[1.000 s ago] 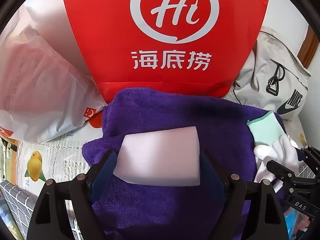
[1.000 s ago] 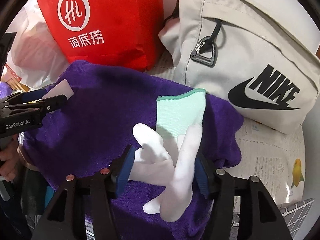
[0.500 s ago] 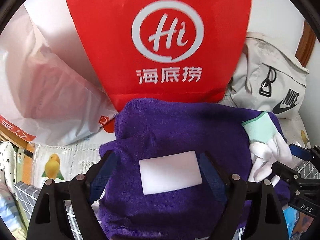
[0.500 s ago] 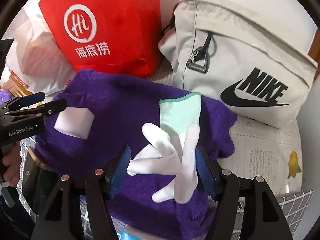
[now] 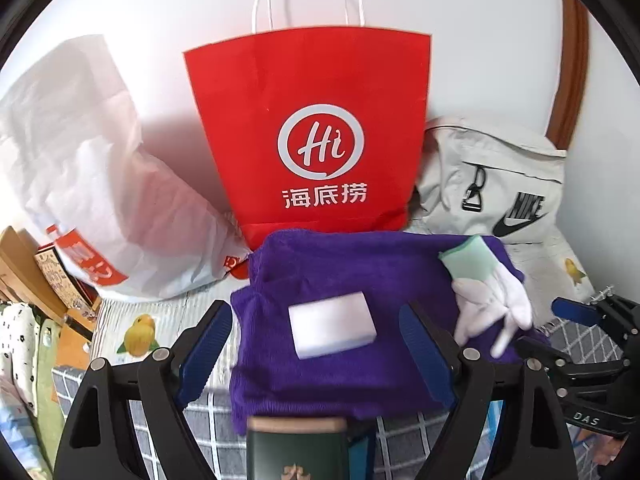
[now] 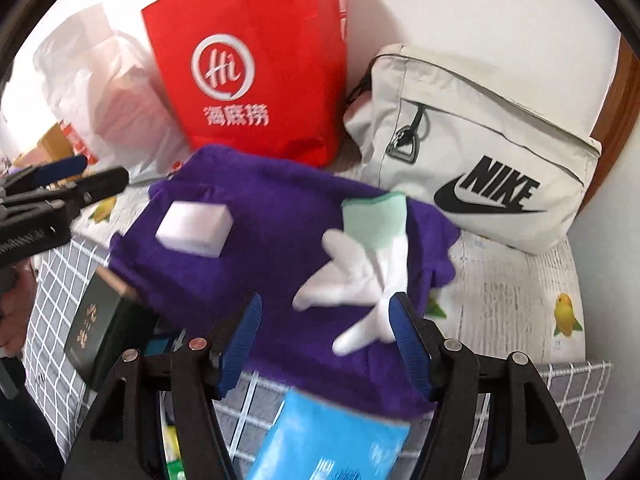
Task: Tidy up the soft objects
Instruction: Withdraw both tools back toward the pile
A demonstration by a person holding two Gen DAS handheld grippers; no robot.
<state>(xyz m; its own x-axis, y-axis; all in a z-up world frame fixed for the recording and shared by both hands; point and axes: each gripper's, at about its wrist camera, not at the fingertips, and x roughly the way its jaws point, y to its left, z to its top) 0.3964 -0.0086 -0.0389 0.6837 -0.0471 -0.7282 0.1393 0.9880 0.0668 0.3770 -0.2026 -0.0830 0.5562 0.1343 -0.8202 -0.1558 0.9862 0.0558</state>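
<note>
A purple towel [image 5: 344,280] [image 6: 260,216] lies spread on the table. A white sponge block [image 5: 332,324] [image 6: 195,228] rests on its left part. A white glove with a mint-green cuff [image 5: 486,292] [image 6: 366,256] lies on its right part. My left gripper [image 5: 316,344] is open and empty, pulled back with the sponge lying free between and beyond its fingers. My right gripper [image 6: 326,332] is open and empty, just short of the glove's fingertips. Each gripper shows at the edge of the other's view.
A red paper bag [image 5: 316,136] [image 6: 248,56] stands behind the towel. A white plastic bag [image 5: 92,184] is to its left, a beige Nike bag [image 5: 496,192] [image 6: 476,152] to its right. A dark green box [image 5: 296,448] [image 6: 96,328] and a blue packet [image 6: 332,440] lie near me.
My left gripper let go of the sponge and both grippers drew back and up. The right gripper's jaws left the glove. Sponge and glove stay on the towel.
</note>
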